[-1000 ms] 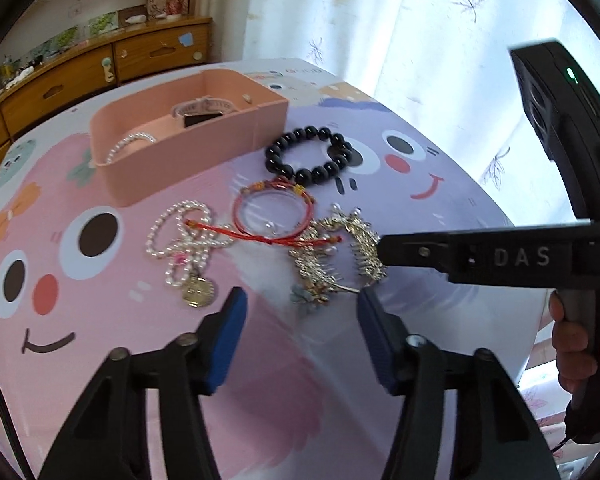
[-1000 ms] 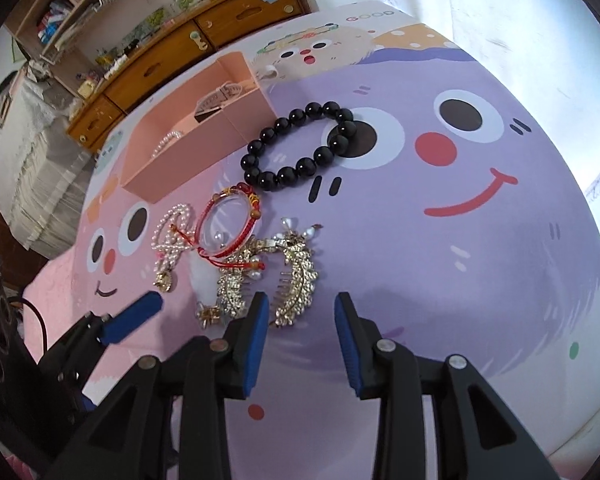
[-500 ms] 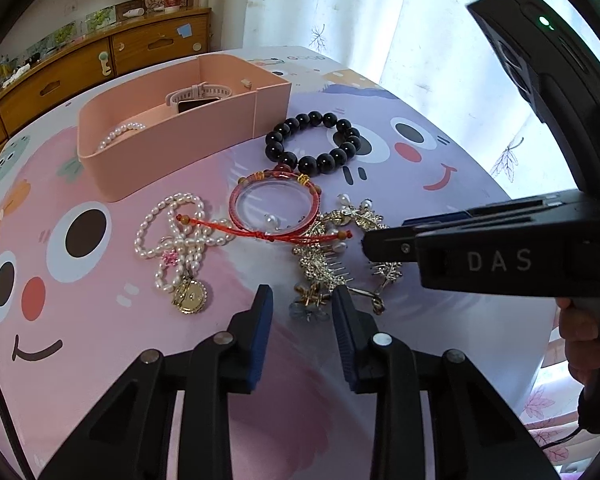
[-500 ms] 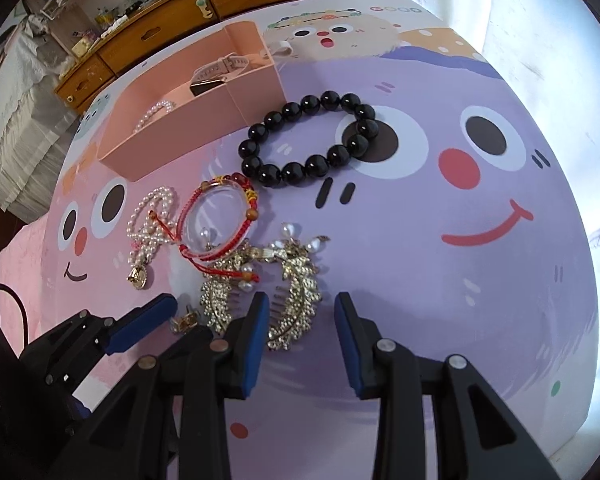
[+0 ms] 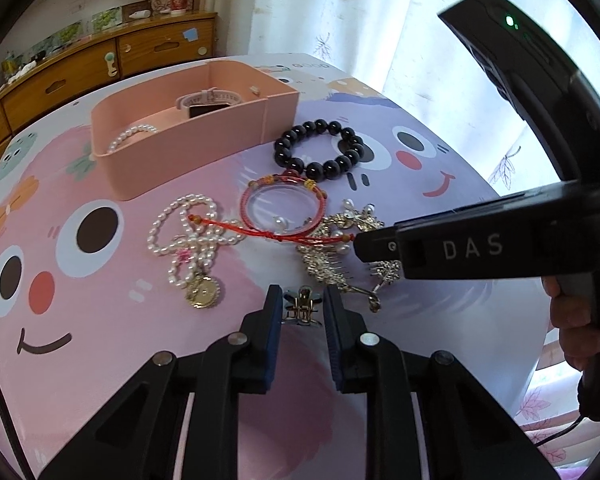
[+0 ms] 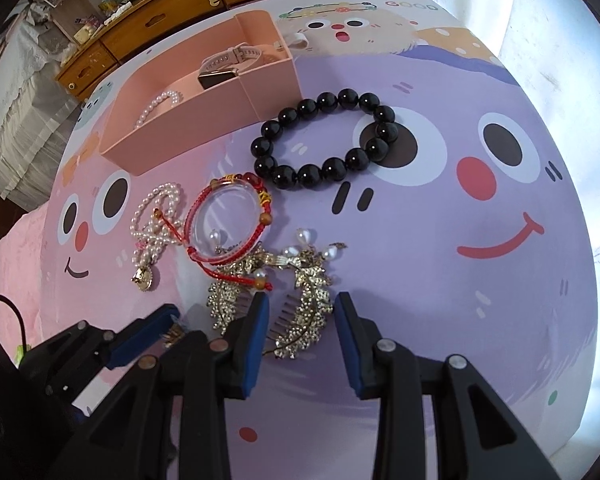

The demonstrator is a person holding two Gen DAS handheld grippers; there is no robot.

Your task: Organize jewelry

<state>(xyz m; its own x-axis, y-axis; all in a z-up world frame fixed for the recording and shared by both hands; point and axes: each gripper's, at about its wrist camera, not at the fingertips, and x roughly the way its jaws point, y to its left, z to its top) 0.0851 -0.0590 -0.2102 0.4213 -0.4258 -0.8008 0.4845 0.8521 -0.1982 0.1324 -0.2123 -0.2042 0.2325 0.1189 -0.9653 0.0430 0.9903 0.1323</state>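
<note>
Jewelry lies on a cartoon-face mat. My left gripper has closed around a small gold hair claw clip, its pads at the clip's sides. My right gripper is open and straddles a gold leaf-shaped hair comb; a second gold comb lies to its left. A black bead bracelet, a red cord bracelet and a pearl necklace with a gold pendant lie beyond. A pink organizer box holds a pink watch and a pearl bracelet.
The mat's right edge drops off beside a curtained window. A wooden cabinet stands behind the table. The right gripper's black body crosses the left wrist view over the combs. A bed with white cover is left.
My left gripper moved forward and narrowed its jaws around the small claw clip. My right gripper moved forward over the right-hand gold comb, still open.
</note>
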